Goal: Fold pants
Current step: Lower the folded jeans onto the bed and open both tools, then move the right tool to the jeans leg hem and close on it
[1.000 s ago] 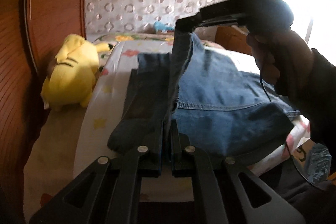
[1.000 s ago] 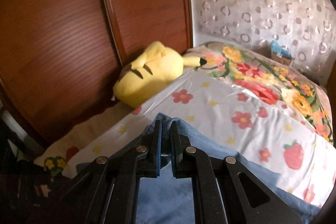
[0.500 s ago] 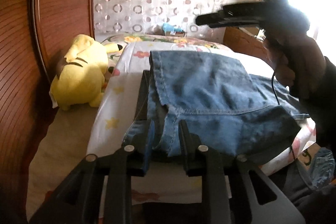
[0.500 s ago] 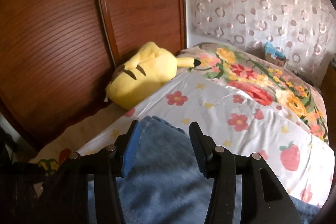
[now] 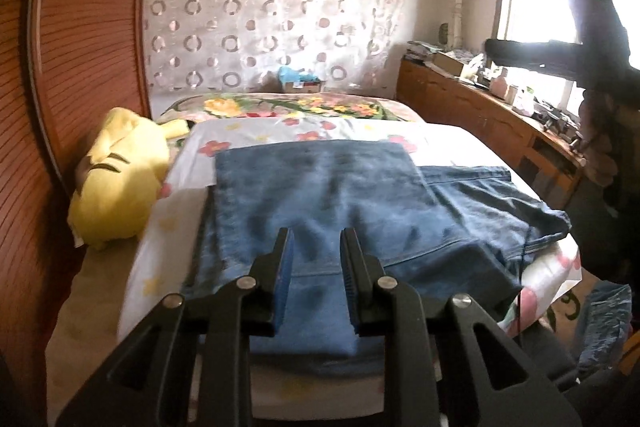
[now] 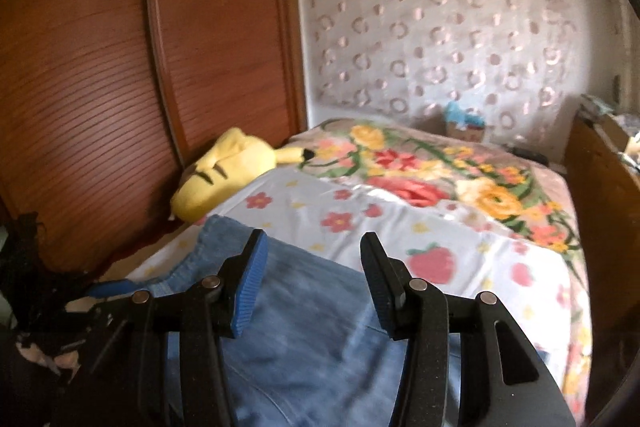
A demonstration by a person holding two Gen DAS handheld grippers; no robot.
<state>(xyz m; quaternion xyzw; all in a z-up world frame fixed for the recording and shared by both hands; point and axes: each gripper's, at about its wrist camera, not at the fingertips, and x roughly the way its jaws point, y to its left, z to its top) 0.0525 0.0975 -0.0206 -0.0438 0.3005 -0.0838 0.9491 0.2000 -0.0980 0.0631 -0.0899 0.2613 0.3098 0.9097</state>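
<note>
Blue jeans (image 5: 320,183) lie folded flat on the flowered white sheet (image 5: 304,131) of the bed, the lighter upper layer lying over the darker part at the right. My left gripper (image 5: 316,233) hovers over their near edge, open, with nothing between its blue pads. In the right wrist view my right gripper (image 6: 315,237) hangs open over the jeans (image 6: 320,327), its pads clear of the cloth. The right gripper (image 5: 492,49) also shows in the left wrist view, high at the right, in a person's hand (image 5: 600,131).
A yellow plush toy (image 5: 120,183) lies at the bed's left edge against a wooden wardrobe (image 5: 80,67). A flowered blanket (image 6: 440,179) covers the far half of the bed. A cluttered wooden counter (image 5: 460,99) runs along the right under a window.
Both grippers were shut on the jeans' raised fold. They opened and let go, the fold dropped flat onto the rest, and both grippers pulled back and up, the right one farther.
</note>
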